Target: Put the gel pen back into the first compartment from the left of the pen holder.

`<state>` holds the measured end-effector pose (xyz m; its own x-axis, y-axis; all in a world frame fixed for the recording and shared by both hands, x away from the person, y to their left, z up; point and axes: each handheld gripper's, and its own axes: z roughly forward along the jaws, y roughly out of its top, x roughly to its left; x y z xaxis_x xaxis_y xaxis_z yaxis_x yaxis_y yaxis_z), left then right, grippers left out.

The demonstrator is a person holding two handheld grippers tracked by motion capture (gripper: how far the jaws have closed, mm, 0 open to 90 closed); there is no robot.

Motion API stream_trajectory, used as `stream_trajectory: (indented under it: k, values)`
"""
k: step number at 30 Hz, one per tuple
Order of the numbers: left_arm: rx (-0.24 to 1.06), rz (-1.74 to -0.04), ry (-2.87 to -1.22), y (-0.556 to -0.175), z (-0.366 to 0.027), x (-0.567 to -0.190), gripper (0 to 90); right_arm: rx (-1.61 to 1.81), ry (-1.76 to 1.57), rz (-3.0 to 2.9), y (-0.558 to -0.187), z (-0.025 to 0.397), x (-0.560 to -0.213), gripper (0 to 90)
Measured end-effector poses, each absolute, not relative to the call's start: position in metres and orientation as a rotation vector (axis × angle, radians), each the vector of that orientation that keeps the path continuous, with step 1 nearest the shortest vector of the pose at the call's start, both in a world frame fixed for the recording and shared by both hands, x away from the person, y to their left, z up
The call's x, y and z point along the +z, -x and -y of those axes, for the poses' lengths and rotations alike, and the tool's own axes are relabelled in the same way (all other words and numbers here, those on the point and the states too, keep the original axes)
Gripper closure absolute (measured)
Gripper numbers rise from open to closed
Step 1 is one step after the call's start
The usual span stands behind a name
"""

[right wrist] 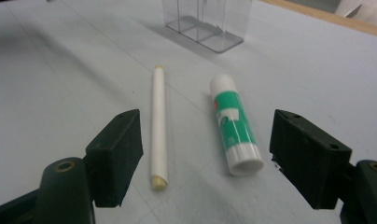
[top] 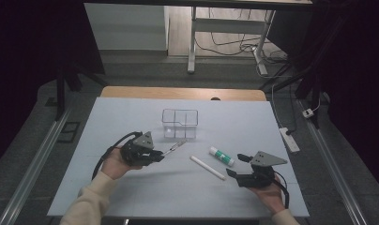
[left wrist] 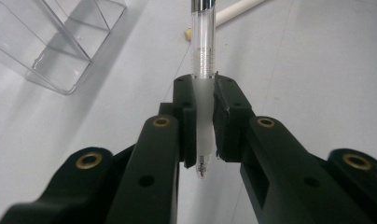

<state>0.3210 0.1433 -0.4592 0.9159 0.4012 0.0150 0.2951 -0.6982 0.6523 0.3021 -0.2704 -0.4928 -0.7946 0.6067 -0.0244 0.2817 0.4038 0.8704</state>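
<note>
Left gripper (left wrist: 205,135) clamped on clear pen (left wrist: 203,51).
I hold right gripper (right wrist: 205,154) jaws apart near white stick (right wrist: 158,123) and glue stick (right wrist: 233,123).

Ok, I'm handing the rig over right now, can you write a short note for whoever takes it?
Left gripper: shut on the clear pen, lifted near the clear organizer.
Right gripper: open, empty, low over the table, facing the white stick and the glue stick.
Done: pen picked up.
Left: the organizer looks empty; probably drop the pen into a compartment, then likely collect the white stick and glue stick, both lying flat, apart.
</note>
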Motion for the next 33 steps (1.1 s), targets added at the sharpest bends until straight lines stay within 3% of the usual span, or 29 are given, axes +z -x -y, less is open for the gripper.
stream_trajectory:
  k: [33]
  values:
    - [0.223, -0.47, -2.474, -0.327, -0.109, -0.465, 79.8, 1.349, -0.629, -2.386, -0.307, 0.209, -0.477, 25.6]
